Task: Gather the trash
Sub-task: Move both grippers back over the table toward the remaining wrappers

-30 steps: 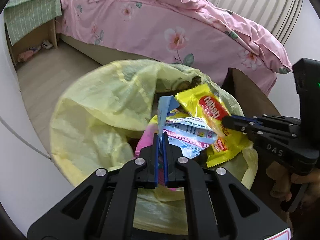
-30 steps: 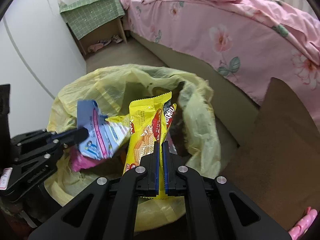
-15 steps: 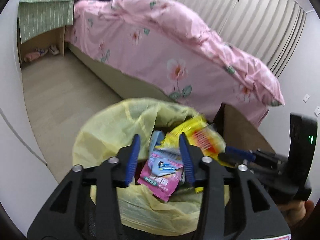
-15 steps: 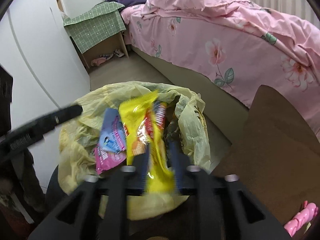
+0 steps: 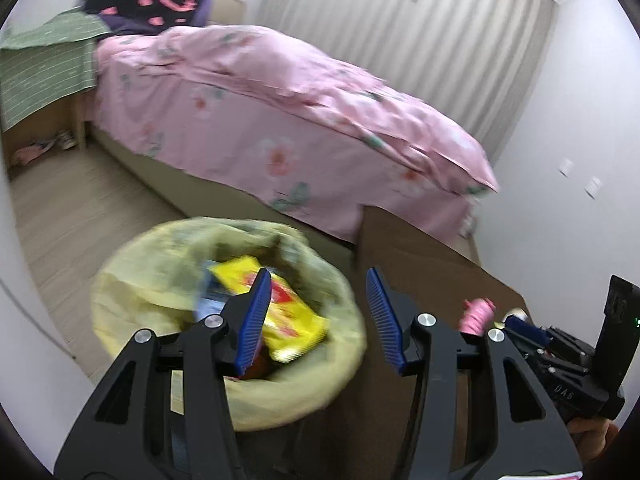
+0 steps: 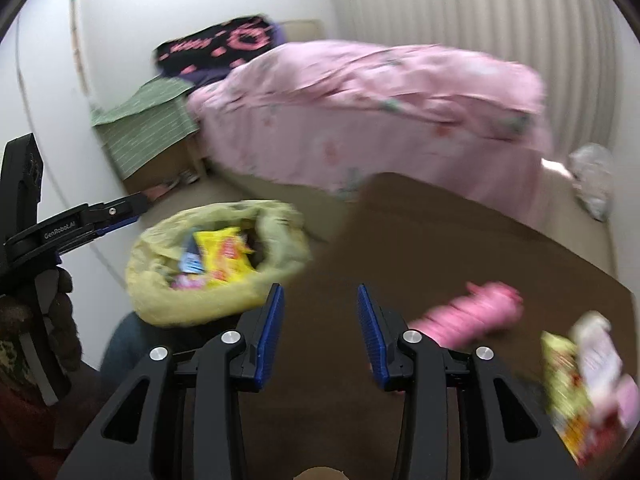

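Both our claws, left gripper (image 5: 318, 316) and right gripper (image 6: 320, 330), gape empty. The yellow wrapper (image 6: 222, 258) lies in the yellow bag (image 6: 192, 304). A pink bundle (image 6: 472, 314) and more wrappers (image 6: 580, 392) sit on the brown table (image 6: 460, 240), beside the pink bed (image 6: 360, 120)

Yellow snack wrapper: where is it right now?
The yellow snack wrapper lies inside the yellow trash bag, left of the brown table in the right wrist view, beside a blue wrapper; neither claw holds it.

Yellow snack wrapper (image 5: 280, 312) atop other wrappers inside yellow-lined bin (image 5: 132, 280).
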A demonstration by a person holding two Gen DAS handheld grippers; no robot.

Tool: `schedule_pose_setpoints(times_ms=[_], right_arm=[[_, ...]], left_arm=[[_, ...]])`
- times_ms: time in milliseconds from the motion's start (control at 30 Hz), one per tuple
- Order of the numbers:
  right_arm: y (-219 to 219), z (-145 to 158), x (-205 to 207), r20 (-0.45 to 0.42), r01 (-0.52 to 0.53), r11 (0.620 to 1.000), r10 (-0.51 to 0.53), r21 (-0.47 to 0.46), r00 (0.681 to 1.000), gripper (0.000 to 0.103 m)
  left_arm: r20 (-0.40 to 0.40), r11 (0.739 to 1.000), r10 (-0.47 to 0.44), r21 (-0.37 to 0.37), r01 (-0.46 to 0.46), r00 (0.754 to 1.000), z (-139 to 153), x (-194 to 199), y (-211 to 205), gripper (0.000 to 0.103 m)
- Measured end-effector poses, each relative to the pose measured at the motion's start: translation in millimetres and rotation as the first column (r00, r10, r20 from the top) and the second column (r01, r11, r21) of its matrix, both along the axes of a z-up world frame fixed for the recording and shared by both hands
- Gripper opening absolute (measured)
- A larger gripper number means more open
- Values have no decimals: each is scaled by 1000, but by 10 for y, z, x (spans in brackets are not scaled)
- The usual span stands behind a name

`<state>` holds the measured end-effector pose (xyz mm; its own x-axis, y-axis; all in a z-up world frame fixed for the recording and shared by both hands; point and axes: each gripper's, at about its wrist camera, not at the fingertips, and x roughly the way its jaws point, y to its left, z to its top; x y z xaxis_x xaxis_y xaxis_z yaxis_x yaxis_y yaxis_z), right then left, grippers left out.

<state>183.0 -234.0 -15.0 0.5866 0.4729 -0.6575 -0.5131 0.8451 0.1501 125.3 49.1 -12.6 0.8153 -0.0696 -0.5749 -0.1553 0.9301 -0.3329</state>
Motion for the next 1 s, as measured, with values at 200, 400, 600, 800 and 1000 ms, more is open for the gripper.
schedule_pose_setpoints(times_ms=[200, 400, 600, 800, 1000], right_arm=[[-890, -101, -278, 4, 143, 989, -143, -20, 990, 58], [-1552, -230, -494, 35, 292, 950, -289, -109, 957, 58], [-2066, -457, -606, 6, 413, 907, -414, -87, 910, 58], [-2214, -670, -744, -30, 463, 881, -467, -97, 884, 58], [-2217, -747, -798, -64, 455, 889, -458, -56, 887, 58]], left_arm=[[-13, 963, -266, 31, 267, 964, -107, 166, -869, 47], [-71, 849, -524, 28, 527, 848, -321, 341, -1772, 47], [-173, 760, -635, 38, 649, 753, -584, 509, -2472, 47], [-245, 740, -641, 51, 670, 727, -805, 795, -2918, 47], [-363, 753, -605, 29, 658, 708, -1014, 980, -3112, 43]])
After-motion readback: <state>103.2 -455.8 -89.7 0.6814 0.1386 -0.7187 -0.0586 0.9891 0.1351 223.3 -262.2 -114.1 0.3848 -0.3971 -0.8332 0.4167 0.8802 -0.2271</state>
